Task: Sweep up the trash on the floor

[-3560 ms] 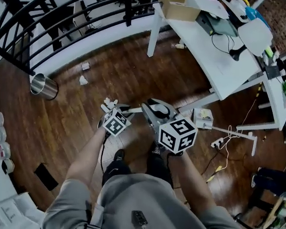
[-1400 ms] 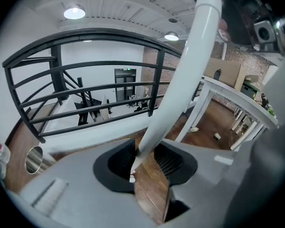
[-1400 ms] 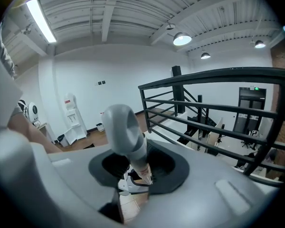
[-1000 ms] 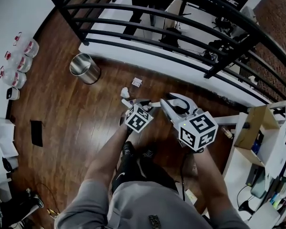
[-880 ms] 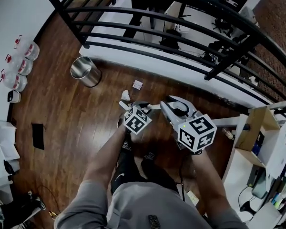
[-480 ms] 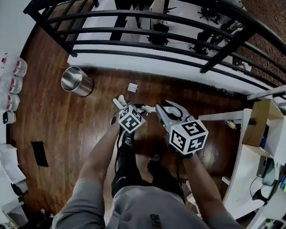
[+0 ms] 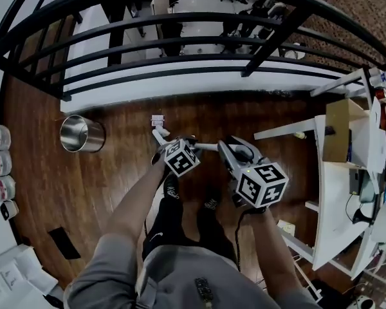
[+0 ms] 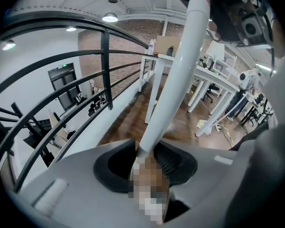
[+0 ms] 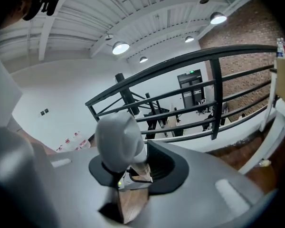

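Head view: the trash (image 7: 157,120) — a small pale scrap — lies on the floor (image 7: 103,192) to the right of the bin (image 7: 82,134), close under the railing (image 7: 180,21). Also right of the bin, the left gripper (image 7: 169,148) sits just short of the scrap. The right gripper (image 7: 231,152) is farther from the bin again. A white pole (image 7: 209,147) runs between the two.

Left gripper view: the left gripper (image 8: 149,161) is clenched on the pole (image 8: 175,70), which slants up and to the right out of the jaws.

Right gripper view: the right gripper (image 9: 133,171) grasps the pole at its rounded grey tip (image 9: 118,136) — jaws pressed against it.
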A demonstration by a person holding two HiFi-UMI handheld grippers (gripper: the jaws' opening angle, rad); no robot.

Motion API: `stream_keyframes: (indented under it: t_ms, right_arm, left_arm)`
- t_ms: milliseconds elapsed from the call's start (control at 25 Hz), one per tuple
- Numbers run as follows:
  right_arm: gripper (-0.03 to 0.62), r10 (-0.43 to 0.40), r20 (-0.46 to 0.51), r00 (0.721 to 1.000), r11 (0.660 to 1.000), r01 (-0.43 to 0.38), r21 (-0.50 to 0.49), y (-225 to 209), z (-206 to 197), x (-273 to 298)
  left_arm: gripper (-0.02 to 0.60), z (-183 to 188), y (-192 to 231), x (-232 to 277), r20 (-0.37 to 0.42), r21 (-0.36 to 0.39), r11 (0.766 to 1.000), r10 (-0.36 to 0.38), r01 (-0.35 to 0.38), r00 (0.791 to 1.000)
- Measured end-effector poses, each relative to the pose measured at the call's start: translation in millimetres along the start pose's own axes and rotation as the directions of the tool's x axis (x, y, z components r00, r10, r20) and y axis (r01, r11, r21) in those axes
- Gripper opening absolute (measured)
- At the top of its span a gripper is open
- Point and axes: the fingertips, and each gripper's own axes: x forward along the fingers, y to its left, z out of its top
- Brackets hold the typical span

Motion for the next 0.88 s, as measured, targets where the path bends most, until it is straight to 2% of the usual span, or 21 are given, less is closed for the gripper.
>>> stream_keyframes:
  t_ms: [200,360,560,720,880]
  right_arm:
    - [0.094,-0.083,0.088,0.993,0.993,0.075,0.095,-25.8,23.6,-52.4]
    - [0.092,-0.185,0.143,0.972,0.974,0.163,0.155,-55.1,33.2,-103.8]
    - [0.094,-0.312,0.157,0.937,0.944,0.287,0.163,-81.9,24.8,-145.3]
    - [0.094,-0.398,0.153,0.905,0.912,0.371,0.174,-95.7,14.8,-160.6]
    - [0.094,-0.492,0.147,0.858,0.862,0.457,0.219,-110.2,-3.3,-175.1]
  left_arm:
    - [0.123,44.7,-27.0,-9.8,0.019,0.096,0.994,-0.055,0.053,0.998]
    - [0.123,91.4,-60.8,4.0,0.041,0.185,0.976,-0.124,0.115,0.991]
    - [0.123,130.7,-101.9,40.1,0.045,0.28,0.938,-0.225,0.204,0.973]
    - [0.124,143.7,-126.0,62.9,0.047,0.32,0.908,-0.301,0.272,0.952]
    - [0.124,145.9,-152.8,85.3,0.028,0.364,0.867,-0.375,0.34,0.927]
